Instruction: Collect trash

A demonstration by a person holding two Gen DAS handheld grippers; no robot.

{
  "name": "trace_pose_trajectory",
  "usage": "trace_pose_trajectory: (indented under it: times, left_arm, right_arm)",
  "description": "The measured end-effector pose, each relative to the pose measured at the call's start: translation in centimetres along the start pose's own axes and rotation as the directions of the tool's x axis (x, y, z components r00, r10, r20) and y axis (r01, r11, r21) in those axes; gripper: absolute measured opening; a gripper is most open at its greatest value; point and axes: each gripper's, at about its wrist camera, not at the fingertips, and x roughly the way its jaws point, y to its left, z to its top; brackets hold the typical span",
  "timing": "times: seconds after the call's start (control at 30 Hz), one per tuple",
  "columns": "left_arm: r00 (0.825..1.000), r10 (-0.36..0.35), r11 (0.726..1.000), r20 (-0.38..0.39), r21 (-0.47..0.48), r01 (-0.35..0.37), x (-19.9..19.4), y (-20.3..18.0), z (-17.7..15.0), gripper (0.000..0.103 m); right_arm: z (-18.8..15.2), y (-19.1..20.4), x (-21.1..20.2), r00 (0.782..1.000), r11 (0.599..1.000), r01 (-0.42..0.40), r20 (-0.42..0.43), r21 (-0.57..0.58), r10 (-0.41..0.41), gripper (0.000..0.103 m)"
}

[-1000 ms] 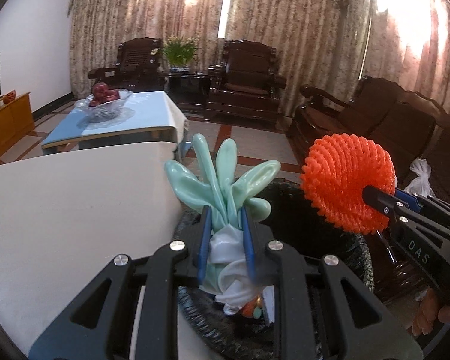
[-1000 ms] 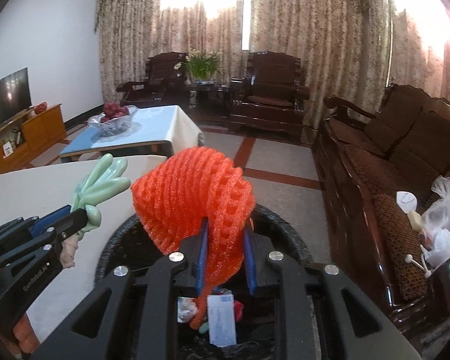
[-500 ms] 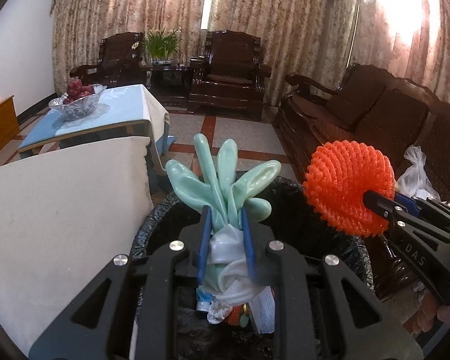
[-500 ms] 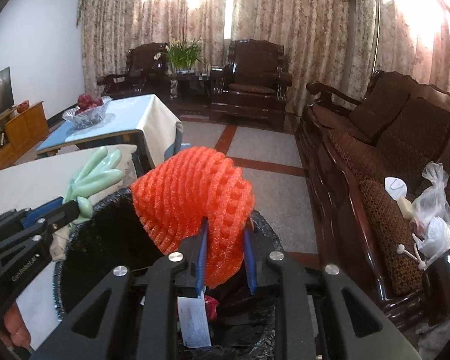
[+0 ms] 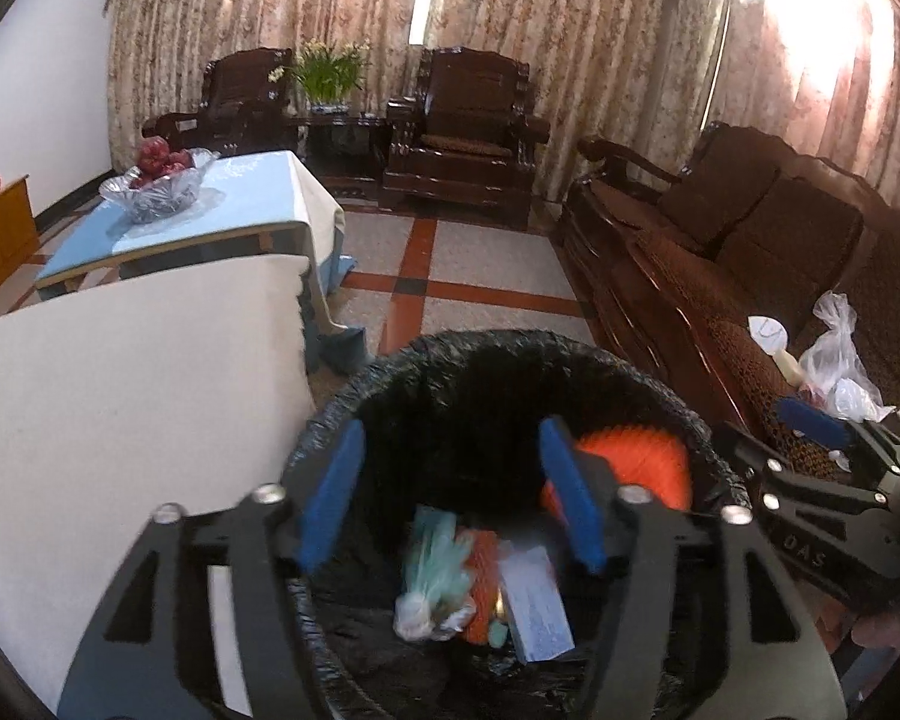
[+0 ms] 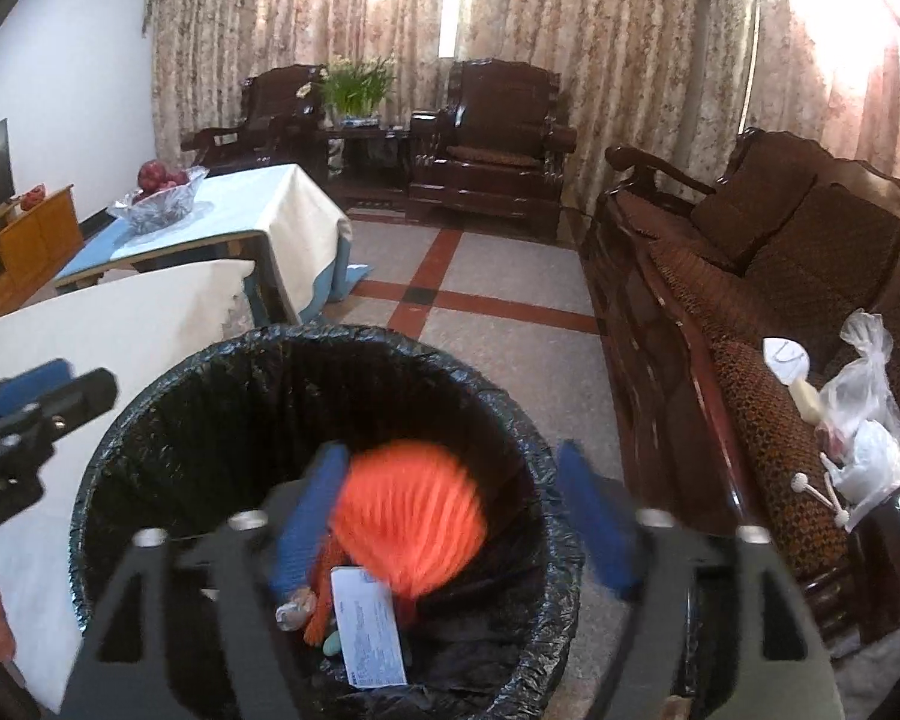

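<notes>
- Orange foam fruit net (image 6: 411,510) drops into the black-lined round bin (image 6: 150,414), since the right hand-held gripper (image 6: 450,531) has just opened, jaws apart.
- Pale green rubber glove (image 5: 435,564) lies inside; the left hand-held gripper (image 5: 450,498) has likewise just opened, empty.

Open mouth of round bin with black plastic liner (image 6: 330,354), free from above.

Hemmed on its left by white-clothed table edge (image 5: 150,372), on its right by dark carved wooden sofa (image 6: 690,324). Bare tiled floor (image 6: 498,312) beyond far rim. Inside, blurred orange foam net (image 6: 411,507), pale green rubber glove (image 5: 435,570) and white printed card (image 6: 369,630) filling the bottom. Above rim, left gripper (image 5: 450,492) and right gripper (image 6: 459,522) side by side, jaws spread.
</notes>
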Motion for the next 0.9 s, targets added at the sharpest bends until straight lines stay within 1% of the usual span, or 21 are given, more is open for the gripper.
trace_pose_trajectory:
  times: [0.07,0.1,0.13,0.2,0.33,0.43,0.5,0.7,0.9]
  left_arm:
    - [1.000,0.011,1.000,0.015,-0.002,-0.011,-0.6,0.4,0.1,0.078]
    - [1.000,0.020,1.000,0.019,-0.001,-0.020,-1.0,0.7,0.2,0.081]
    - [0.999,0.026,1.000,0.021,-0.001,-0.026,-1.3,0.9,0.3,0.086]
    - [0.999,0.038,0.999,0.033,-0.008,-0.038,-2.2,1.6,0.5,0.089]
    - [0.996,0.081,0.997,0.037,-0.013,-0.080,-4.0,2.5,0.5,0.094]
    - [0.993,0.115,0.993,0.040,-0.024,-0.114,-5.5,3.3,0.2,0.096]
    - [0.991,0.126,0.992,0.038,-0.036,-0.125,-6.5,3.8,0.0,0.096]
    - [0.982,0.185,0.980,0.022,-0.072,-0.183,-9.9,6.0,-1.2,0.097]
    - [0.964,0.262,0.964,0.051,-0.064,-0.259,-14.2,7.5,-1.8,0.097]
  right_arm:
    - [0.2,0.0,-0.3,1.000,1.000,0.008,0.014,0.005,-0.008,0.086]
    - [0.3,0.1,-0.6,1.000,1.000,0.010,0.021,0.007,-0.010,0.092]
    - [0.4,0.2,-0.7,1.000,1.000,0.009,0.025,0.008,-0.009,0.095]
    - [0.7,0.3,-1.3,0.999,1.000,-0.011,0.032,0.016,0.010,0.097]
    - [1.2,1.2,-2.5,0.997,0.998,-0.066,0.042,0.020,0.065,0.097]
    - [1.7,2.7,-3.7,0.993,0.994,-0.106,0.048,-0.002,0.106,0.097]
    - [1.7,3.6,-4.2,0.990,0.991,-0.129,0.045,-0.018,0.130,0.097]
    - [1.4,6.2,-6.3,0.980,0.979,-0.194,0.033,-0.061,0.196,0.097]
    - [1.4,8.2,-8.8,0.970,0.967,-0.237,0.036,-0.093,0.241,0.097]
